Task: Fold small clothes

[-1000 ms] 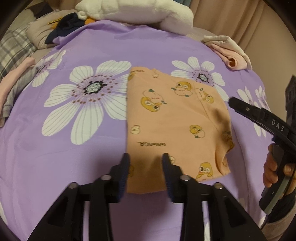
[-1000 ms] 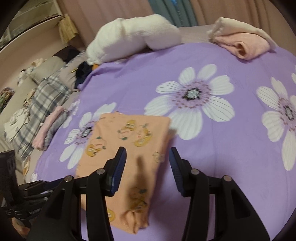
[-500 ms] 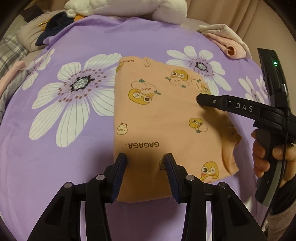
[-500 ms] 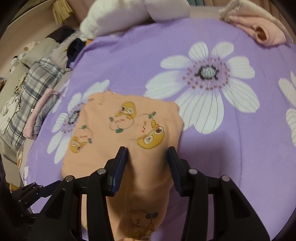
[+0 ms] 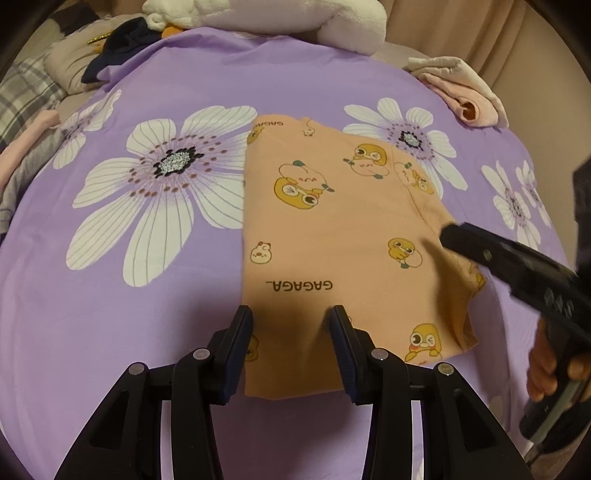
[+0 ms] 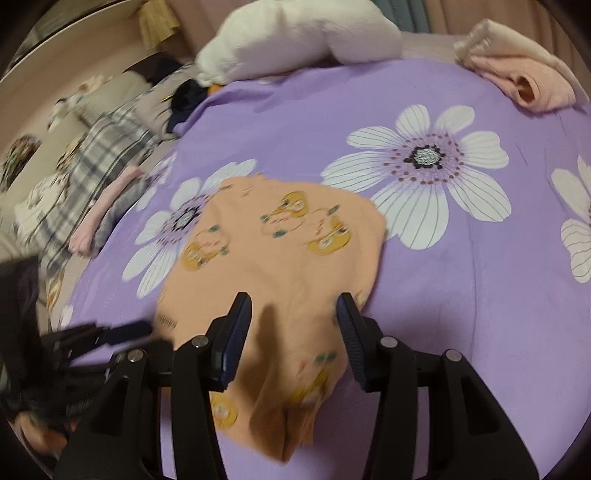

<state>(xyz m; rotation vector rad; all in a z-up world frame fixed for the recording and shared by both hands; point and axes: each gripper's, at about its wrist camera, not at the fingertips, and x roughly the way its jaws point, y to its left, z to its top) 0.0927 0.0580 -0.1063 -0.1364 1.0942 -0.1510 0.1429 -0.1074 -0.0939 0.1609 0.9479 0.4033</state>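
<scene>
The orange garment [image 5: 343, 236] lies folded into a rough rectangle at the centre of the left wrist view, on a purple bedsheet [image 5: 110, 332] printed with large white flowers. It is peach-orange cloth printed with yellow cartoon ducks and the word "GAGAGA", which reads upside down near its lower edge. Its left edge is straight; its right side is thicker, with layered hems bunched at the lower right corner. In the right wrist view the same garment [image 6: 288, 266] fills the lower centre of the frame, blurred, with a creased fold running toward the bottom edge.

The left gripper [image 5: 291, 350] stands at the bottom centre of its view, jaws partly apart, straddling the garment's lower edge; the cloth shows between the blue pads, and I cannot tell whether they press on it. The right gripper [image 6: 293, 332] hangs over the garment's thicker side, its jaws about half open and opening, with cloth seen between them but not pinched. In the left wrist view it enters from the right, its tip over the garment's right edge, held by a hand [image 5: 550, 365] at the lower right.

A folded pink garment [image 5: 465, 96] lies at the upper right, a white plush bundle [image 5: 295, 18] at the top, and plaid cloth [image 6: 92, 162] at the left of the right wrist view.
</scene>
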